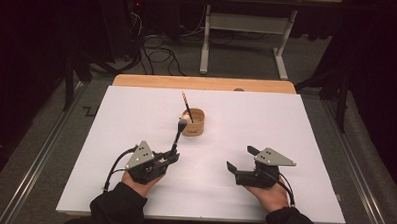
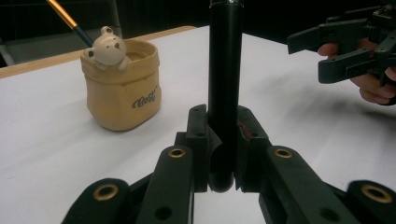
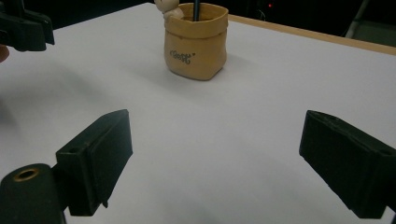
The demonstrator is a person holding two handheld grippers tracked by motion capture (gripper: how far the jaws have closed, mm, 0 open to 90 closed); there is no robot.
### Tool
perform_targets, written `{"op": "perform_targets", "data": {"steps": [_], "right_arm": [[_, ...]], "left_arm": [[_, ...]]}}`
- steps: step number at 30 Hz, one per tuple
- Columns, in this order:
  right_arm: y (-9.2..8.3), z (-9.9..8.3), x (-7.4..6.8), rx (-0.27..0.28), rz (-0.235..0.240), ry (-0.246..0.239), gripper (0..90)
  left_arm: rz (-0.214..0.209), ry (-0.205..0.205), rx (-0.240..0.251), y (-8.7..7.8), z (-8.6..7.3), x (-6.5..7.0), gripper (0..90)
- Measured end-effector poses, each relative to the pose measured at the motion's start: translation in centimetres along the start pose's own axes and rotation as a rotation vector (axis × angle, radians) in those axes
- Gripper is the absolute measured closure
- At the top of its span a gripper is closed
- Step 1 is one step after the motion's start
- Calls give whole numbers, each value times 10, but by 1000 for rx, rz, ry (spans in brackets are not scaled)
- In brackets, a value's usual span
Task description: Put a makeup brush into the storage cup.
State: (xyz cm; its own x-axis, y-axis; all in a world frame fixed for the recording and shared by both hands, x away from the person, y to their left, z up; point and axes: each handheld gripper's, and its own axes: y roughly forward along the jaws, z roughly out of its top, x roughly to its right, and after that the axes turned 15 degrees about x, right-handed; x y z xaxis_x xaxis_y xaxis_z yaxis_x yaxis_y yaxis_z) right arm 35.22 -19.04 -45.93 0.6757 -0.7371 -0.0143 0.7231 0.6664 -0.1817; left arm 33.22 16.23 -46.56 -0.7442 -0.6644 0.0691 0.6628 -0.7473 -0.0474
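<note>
one black pen (image 2: 224, 70) stands upright, pinched at its lower end by the left gripper (image 2: 223, 149), just short of the tan bear pen pot (image 1: 194, 123), probably lined up for dropping in. pot lettering is too blurry to read. right gripper (image 3: 212, 158) hangs spread wide, holding nothing, near the white table (image 1: 295, 140) edge.
</note>
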Motion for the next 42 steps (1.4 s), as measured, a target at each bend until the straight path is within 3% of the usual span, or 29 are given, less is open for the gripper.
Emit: {"op": "perform_targets", "data": {"steps": [9,15,19,31,34,37,42], "right_arm": [[1,4,-5,34,25,3,116],[5,11,-8,49,31,-12,127],[11,23,-11,13,47,-3,153],[34,55,-24,102,73,-14,159],[37,54,-29,110,90,-16,160],[40,49,-36,79,120,-42,165],[41,43,-45,90,163,-13,203]], "left_arm": [[-10,20,-3,13,6,10,791],[-19,-5,26,29,11,14,791],[-28,-18,38,33,8,15,791],[-44,-27,48,32,4,19,791],[-45,-30,44,32,3,19,791],[-49,-31,33,32,1,19,791],[-48,-38,35,31,-2,22,790]]}}
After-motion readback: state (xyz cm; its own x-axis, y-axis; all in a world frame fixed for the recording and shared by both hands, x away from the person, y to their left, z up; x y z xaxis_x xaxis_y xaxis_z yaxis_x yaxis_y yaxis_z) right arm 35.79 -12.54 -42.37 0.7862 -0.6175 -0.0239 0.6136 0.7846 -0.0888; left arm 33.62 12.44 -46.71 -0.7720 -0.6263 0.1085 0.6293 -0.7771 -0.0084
